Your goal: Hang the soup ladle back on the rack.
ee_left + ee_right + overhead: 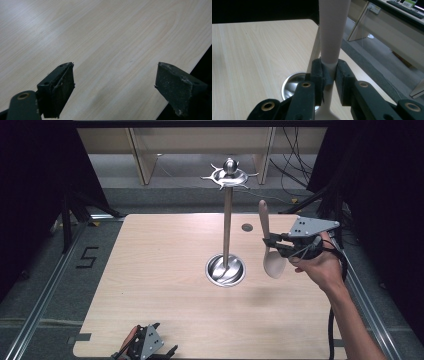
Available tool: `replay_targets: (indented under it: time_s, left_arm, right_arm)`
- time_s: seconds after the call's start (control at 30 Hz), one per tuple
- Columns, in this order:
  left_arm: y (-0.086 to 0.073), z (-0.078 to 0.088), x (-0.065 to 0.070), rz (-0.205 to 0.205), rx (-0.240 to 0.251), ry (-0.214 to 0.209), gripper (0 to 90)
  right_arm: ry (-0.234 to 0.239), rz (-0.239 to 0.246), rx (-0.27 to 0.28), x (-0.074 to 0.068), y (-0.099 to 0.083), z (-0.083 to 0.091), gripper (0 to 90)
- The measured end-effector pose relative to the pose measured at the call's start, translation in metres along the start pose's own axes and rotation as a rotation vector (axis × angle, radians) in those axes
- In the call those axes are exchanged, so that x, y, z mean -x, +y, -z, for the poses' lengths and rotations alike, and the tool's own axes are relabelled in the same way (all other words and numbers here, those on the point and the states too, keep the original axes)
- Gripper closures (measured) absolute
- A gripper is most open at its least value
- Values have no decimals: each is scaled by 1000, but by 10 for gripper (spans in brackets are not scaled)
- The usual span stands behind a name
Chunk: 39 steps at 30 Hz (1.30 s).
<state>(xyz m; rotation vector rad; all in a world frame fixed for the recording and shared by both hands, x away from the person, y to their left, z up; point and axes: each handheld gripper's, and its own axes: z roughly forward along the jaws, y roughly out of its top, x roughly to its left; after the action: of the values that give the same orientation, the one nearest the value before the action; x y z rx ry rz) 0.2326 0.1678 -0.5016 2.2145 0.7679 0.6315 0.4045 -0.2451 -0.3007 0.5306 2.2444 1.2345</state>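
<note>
Right gripper point(270, 243) jaws clamp wooden spoon point(270, 251); left gripper point(150, 351) jaws released; floor marking "5" point(88, 257).

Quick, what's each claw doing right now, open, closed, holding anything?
Left claw: open, holding nothing, over the table's edge.
Right claw: closed on the wooden spoon, gripped by its handle, bowl hanging down.

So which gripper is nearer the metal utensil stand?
Right. The right gripper, shut on the wooden spoon, is held up just right of the stand. The left gripper rests open at the table's near edge, far from it.
</note>
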Motion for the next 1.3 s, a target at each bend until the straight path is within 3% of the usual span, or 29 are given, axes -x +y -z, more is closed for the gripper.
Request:
replay_targets:
  time_s: [0.07,0.2,0.23,0.27,0.33,0.37,0.43,0.53,0.57,0.67,0.73,0.77,0.83,0.87,0.9,0.93,0.97,1.0,1.03,1.07,1.1,1.13,1.17,1.3]
  left_arm:
    - [-1,2,2,26,-13,5,148]
    - [-2,5,-1,1,-36,10,148]
    - [-2,3,-1,6,8,0,148]
    - [-2,3,0,33,-9,6,148]
    - [-2,3,0,35,-6,7,148]
    - [-2,4,0,13,-20,14,148]
    - [-2,3,2,37,1,-2,147]
    - [-2,4,1,31,-6,-2,148]
    - [-1,4,-1,-6,2,-1,148]
    - [0,7,-4,-55,-26,-12,148]
    - [0,6,-4,-54,-30,-16,148]
    - [-1,7,-1,-6,-42,-10,148]
    - [-2,6,-1,-5,-39,-13,148]
    - [-2,4,1,28,-8,0,147]
    - [-1,4,0,4,8,-2,148]
    - [-2,5,1,28,-5,2,148]
    - [-2,5,1,22,-10,4,147]
    - [-2,7,0,5,-30,-13,147]
    - [-1,6,-4,-44,-30,-20,148]
    - [-1,6,-3,-41,-26,-17,148]
    - [-1,4,0,5,7,-4,148]
    - [-1,4,0,0,7,4,148]
    - [-2,5,1,28,-4,2,148]
    - [-2,6,0,7,-25,-2,148]
  right_arm:
    - [-2,2,-1,-1,4,-1,783]
    - [-9,8,2,0,10,-2,783]
    - [-9,-3,2,0,12,-2,783]
    - [-15,5,-1,2,13,-3,783]
    - [-15,-7,-5,2,14,-3,783]
    - [-27,-7,-12,3,18,-3,783]
    - [-30,-16,-11,4,21,-3,783]
    - [-39,-8,-11,7,24,-3,783]
    - [-46,-17,-16,7,25,-3,783]
    - [-53,4,-33,9,29,-5,783]
    - [-55,5,-44,8,32,-5,783]
    - [-55,-1,-51,8,34,-6,783]
    - [-61,20,-55,9,35,-6,783]
    - [-65,25,-58,9,35,-7,783]
    - [-66,5,-64,8,35,-7,783]
    - [-68,14,-66,10,35,-7,783]
    - [-75,14,-72,12,34,-8,783]
    - [-75,14,-72,12,34,-8,783]
    - [-76,11,-75,12,34,-8,783]
    - [-79,21,-76,13,34,-8,783]
    - [-76,14,-81,13,34,-9,783]
    - [-84,23,-82,13,35,-9,783]
    - [-80,22,-87,12,36,-10,783]
    - [-83,22,-94,11,37,-12,783]
